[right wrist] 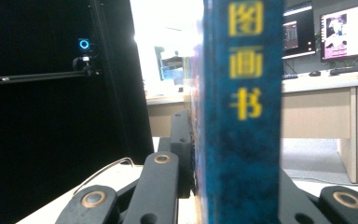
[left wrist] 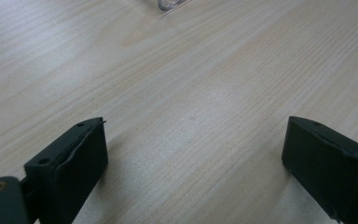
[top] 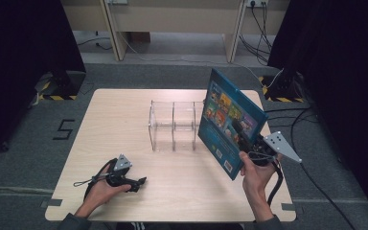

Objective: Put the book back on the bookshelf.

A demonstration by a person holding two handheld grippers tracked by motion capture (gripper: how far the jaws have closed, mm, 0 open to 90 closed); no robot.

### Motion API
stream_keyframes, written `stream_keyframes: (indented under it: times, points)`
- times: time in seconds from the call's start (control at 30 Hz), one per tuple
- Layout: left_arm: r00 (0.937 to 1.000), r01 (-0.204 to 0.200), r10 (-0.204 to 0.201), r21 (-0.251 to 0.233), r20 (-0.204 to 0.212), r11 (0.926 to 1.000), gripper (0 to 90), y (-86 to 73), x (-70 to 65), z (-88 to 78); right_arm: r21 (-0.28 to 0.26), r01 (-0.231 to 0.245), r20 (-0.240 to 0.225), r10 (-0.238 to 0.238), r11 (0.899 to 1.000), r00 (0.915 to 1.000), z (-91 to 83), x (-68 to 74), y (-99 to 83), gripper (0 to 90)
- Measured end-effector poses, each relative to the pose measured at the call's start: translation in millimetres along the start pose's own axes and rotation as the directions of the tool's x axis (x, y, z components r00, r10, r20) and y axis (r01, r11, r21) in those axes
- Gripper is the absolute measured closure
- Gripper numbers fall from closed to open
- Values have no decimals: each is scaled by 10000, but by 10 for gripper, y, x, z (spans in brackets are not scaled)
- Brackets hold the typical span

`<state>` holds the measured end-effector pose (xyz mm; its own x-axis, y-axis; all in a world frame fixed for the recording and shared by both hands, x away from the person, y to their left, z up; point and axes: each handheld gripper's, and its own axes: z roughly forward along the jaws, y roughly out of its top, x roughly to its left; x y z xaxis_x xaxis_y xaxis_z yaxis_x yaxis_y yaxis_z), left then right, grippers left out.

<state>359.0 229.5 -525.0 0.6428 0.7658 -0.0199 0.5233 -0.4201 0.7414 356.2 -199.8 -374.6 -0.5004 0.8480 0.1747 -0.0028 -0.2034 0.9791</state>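
Observation:
A blue picture book point(top: 230, 120) with cartoon panels on its cover is held up, tilted, above the table's right side. My right gripper point(top: 249, 139) is shut on it near its lower edge. In the right gripper view the book's spine point(right wrist: 242, 112) with yellow characters stands upright between the jaws. A clear acrylic rack point(top: 175, 125) with dividers stands at the table's middle, just left of the book. My left gripper point(top: 136, 182) rests low over the wooden table point(top: 124, 110) at the front left, open, its fingers point(left wrist: 70, 163) wide apart with bare wood between them.
Black curtains hang on both sides. Cables run over the grey floor at the right. A desk stands beyond the table's far edge. A corner of the clear rack point(left wrist: 170, 4) shows at the top of the left gripper view.

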Motion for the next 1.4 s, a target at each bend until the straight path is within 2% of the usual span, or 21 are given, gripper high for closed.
stream_keyframes:
  times: [0.33, 0.77, 0.97, 1.13, 1.4]
  points:
    - [10000, 17, -17, 4, -26, 10000, 60, 0, -3, -1, 79, 252, 348, -255, 9997, 9991, 220, 12, -65, 823]
    - [10000, 28, -28, 8, -28, 10000, 57, 0, -6, 0, 162, 248, 597, -257, 9996, 9979, 434, 4, -169, 823]
    - [10000, 25, -25, 9, -32, 10000, 57, 0, -7, 0, 153, 378, 789, -389, 9992, 9961, 515, -20, -223, 823]
    - [10000, 21, -21, 12, -27, 10000, 56, -1, -9, 0, 172, 327, 871, -341, 9993, 9956, 563, -5, -262, 823]
    - [10000, 8, -8, 18, -18, 10000, 55, -1, -10, -1, -28, 497, 985, -492, 9988, 9939, 642, 32, -337, 823]
